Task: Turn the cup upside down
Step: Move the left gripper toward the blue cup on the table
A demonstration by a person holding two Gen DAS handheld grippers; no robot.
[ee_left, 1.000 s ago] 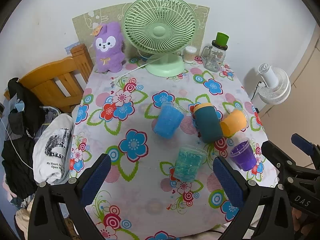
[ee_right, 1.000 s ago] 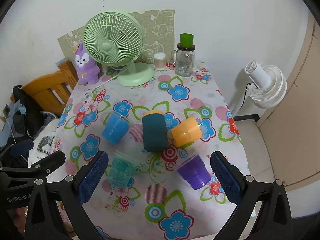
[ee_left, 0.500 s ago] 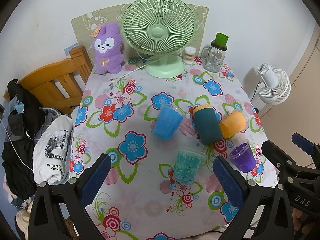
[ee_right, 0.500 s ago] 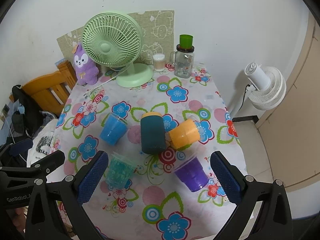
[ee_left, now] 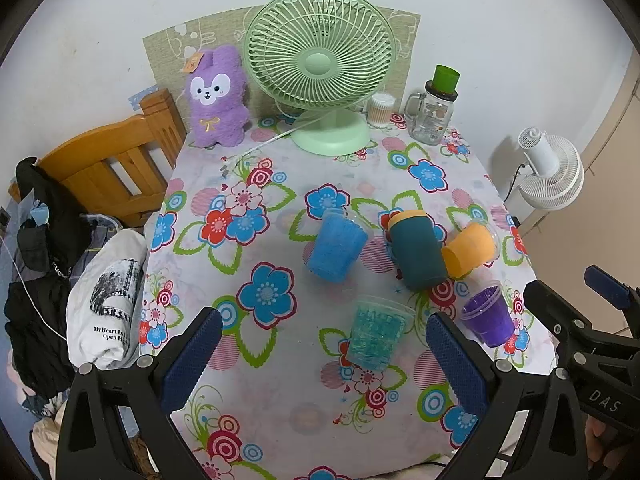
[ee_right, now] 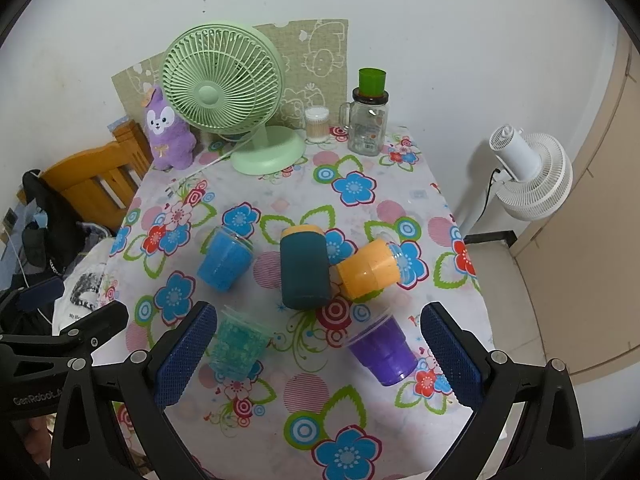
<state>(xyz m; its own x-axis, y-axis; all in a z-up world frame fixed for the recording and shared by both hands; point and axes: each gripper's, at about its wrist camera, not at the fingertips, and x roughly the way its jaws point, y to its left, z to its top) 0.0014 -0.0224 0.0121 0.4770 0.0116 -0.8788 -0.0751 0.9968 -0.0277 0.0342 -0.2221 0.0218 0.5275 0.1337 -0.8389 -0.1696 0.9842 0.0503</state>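
Observation:
Several cups sit on the flowered tablecloth [ee_left: 280, 420]. A blue cup [ee_left: 335, 246] [ee_right: 225, 259], a dark teal cup with a yellow rim [ee_left: 416, 251] [ee_right: 303, 267] and an orange cup [ee_left: 470, 250] [ee_right: 370, 268] are tipped or lying down. A teal cup [ee_left: 376, 334] [ee_right: 237, 344] and a purple cup [ee_left: 486, 314] [ee_right: 384, 350] stand near the front. My left gripper [ee_left: 324, 364] is open and empty above the front edge. My right gripper [ee_right: 318, 354] is open and empty, high above the cups.
A green desk fan [ee_left: 320, 64], a purple plush toy [ee_left: 216, 100], a glass jar with a green lid [ee_left: 434, 114] and a cotton-swab tub [ee_left: 382, 110] line the back. A wooden chair [ee_left: 112, 164] and clothes stand at left, a white floor fan [ee_left: 552, 172] at right.
Both views have shifted slightly; the cups sit a little farther up in the frames. No cup has moved on the table. Both grippers stay open.

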